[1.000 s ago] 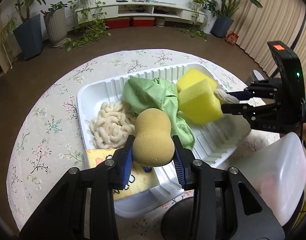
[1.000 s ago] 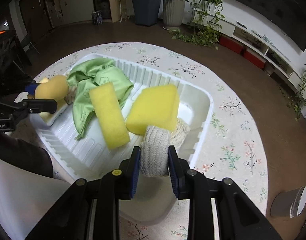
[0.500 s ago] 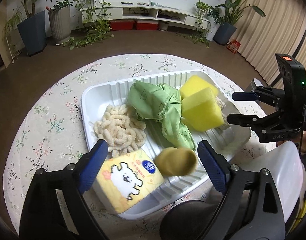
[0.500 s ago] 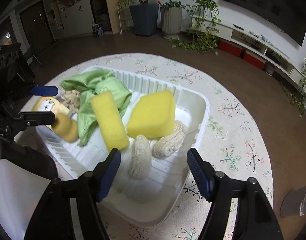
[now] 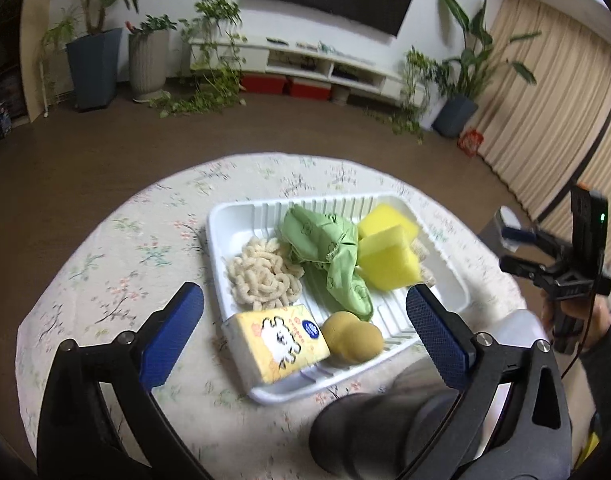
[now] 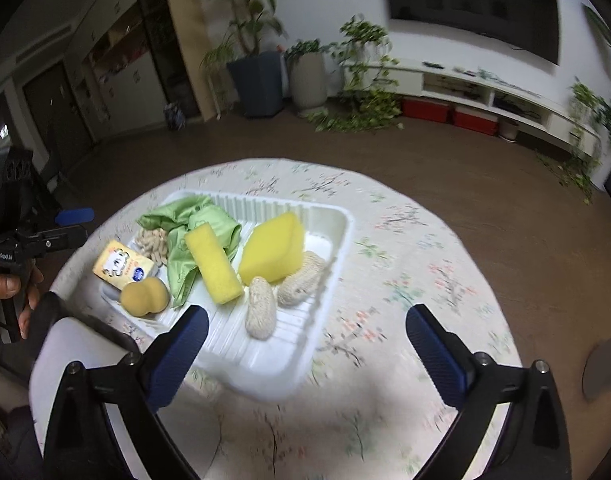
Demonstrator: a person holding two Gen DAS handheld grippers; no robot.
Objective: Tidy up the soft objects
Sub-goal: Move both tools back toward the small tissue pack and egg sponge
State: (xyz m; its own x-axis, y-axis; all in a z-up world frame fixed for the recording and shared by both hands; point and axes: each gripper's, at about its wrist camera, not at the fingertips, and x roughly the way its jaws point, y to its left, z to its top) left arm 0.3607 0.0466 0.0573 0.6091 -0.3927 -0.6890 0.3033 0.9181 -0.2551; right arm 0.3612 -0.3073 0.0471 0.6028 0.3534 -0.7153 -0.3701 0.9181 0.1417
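A white ribbed tray [image 5: 445,280] [image 6: 329,220] on the round floral table holds a tan peanut-shaped sponge [image 5: 353,342] [image 6: 143,297], a yellow tissue pack [image 5: 277,338] [image 6: 123,270], a cream noodle-like scrubber [image 5: 261,276], a green cloth [image 5: 329,244] [image 6: 189,224], two yellow sponges [image 5: 387,258] [image 6: 213,266] [image 6: 273,254] and two knitted beige rolls [image 6: 259,314] [image 6: 301,284]. My left gripper [image 5: 305,324] is open and empty, raised back from the tray's near edge. My right gripper [image 6: 305,336] is open and empty, raised above the tray's near side.
A translucent white container [image 5: 525,332] [image 6: 69,344] stands beside the tray near me. The table's edge drops to a brown floor. Potted plants [image 5: 93,64] and a low TV shelf [image 5: 325,68] stand far back. A grey bin [image 6: 605,368] is on the floor.
Both grippers opened and let go: the tan sponge and a knitted roll dropped into the tray. Both grippers have since pulled up and back from the tray.
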